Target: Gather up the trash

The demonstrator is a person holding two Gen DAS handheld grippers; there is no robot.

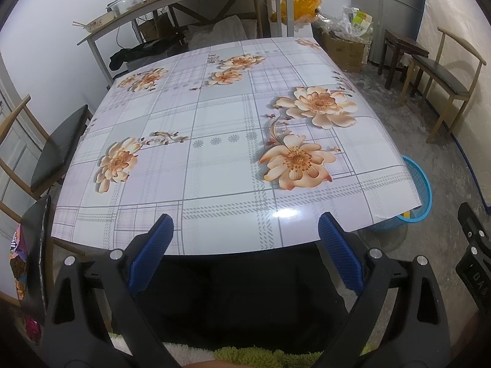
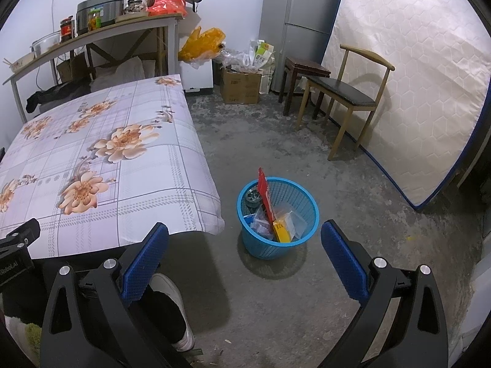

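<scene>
A blue mesh waste basket [image 2: 302, 224] stands on the floor by the table's right corner. It holds a red flat packet [image 2: 264, 194], a yellow box [image 2: 281, 231], clear wrappers and a dark round item. Its rim also shows in the left wrist view [image 1: 422, 184]. My right gripper [image 2: 244, 240] is open and empty, held above the floor just in front of the basket. My left gripper [image 1: 245, 230] is open and empty over the near edge of the table with the floral cloth [image 1: 214, 141], which shows no trash.
A wooden chair [image 2: 343, 92] and dark stool [image 2: 302, 67] stand by a leaning mattress [image 2: 408, 92]. A side table [image 2: 101, 33] with jars and a cooker is at the back. Cardboard box [image 2: 241, 87] and bags sit near the fridge. A chair [image 1: 58, 150] stands at the table's left.
</scene>
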